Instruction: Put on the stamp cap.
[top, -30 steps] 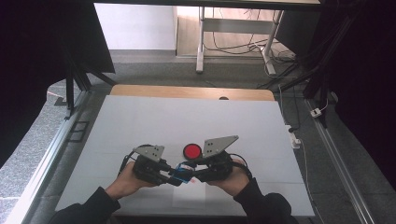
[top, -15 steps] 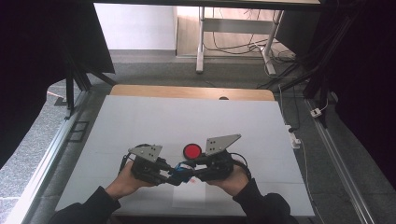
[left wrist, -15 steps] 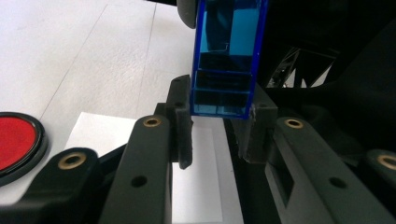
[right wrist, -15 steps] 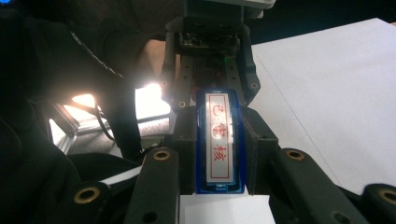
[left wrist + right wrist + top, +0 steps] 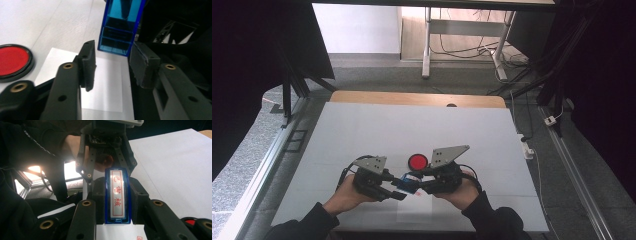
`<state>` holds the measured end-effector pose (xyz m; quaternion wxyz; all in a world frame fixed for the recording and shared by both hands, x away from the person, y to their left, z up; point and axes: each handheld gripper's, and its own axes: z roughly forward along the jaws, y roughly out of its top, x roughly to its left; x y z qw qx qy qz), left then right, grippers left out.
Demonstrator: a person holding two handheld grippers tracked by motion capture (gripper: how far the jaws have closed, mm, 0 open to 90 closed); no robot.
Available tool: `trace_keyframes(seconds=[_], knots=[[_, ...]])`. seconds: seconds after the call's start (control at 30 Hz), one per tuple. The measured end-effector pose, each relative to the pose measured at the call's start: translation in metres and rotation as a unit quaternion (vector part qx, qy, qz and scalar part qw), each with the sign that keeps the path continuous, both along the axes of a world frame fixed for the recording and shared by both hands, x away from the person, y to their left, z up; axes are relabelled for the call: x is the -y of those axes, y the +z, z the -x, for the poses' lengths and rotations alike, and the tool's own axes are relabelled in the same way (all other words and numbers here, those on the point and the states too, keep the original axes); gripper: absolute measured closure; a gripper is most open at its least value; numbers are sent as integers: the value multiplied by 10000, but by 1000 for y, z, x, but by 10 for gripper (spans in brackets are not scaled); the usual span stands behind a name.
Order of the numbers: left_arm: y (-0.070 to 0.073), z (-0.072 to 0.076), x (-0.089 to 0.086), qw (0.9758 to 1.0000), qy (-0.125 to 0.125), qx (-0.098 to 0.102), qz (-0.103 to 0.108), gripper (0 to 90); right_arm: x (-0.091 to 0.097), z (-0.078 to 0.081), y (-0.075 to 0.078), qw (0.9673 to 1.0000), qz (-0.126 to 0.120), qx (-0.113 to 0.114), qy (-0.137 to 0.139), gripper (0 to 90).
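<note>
Over a sheet of paper on a white table, the right gripper is clamping a blue stamp by its sides while the left gripper, its jaws just opening, is letting go of the stamp's end, pads apart from it. A red ink pad is lying just beyond. With one grip left, the stamp could tilt or slip and smear the paper.
</note>
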<state>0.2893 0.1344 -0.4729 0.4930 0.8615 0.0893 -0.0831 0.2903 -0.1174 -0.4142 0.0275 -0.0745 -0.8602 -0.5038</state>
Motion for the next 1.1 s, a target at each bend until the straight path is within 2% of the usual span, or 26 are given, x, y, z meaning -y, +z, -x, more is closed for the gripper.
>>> trace_keyframes(seconds=[0.23, 0.4, 0.67, 0.93, 1.07, 1.1], knots=[[4, 4, -8, 9994, 310, 2, -143, 480, 0, 1, -1, 9998, 143, 128, -82, 711], [7, 7, -16, 9977, 632, 25, -230, 406, 0, 2, -2, 9995, 208, 207, -123, 711], [9, 15, -29, 9926, 1124, 25, -452, 267, 1, 2, -3, 9989, 307, 278, -220, 711], [11, 26, -38, 9872, 1458, 55, -646, 156, 2, 3, -3, 9986, 353, 278, -284, 711], [10, 32, -47, 9830, 1697, -124, -685, 116, 4, 2, -3, 9983, 382, 246, -371, 711], [9, 34, -49, 9813, 1792, -169, -681, 114, 4, 1, -3, 9983, 382, 235, -384, 711]])
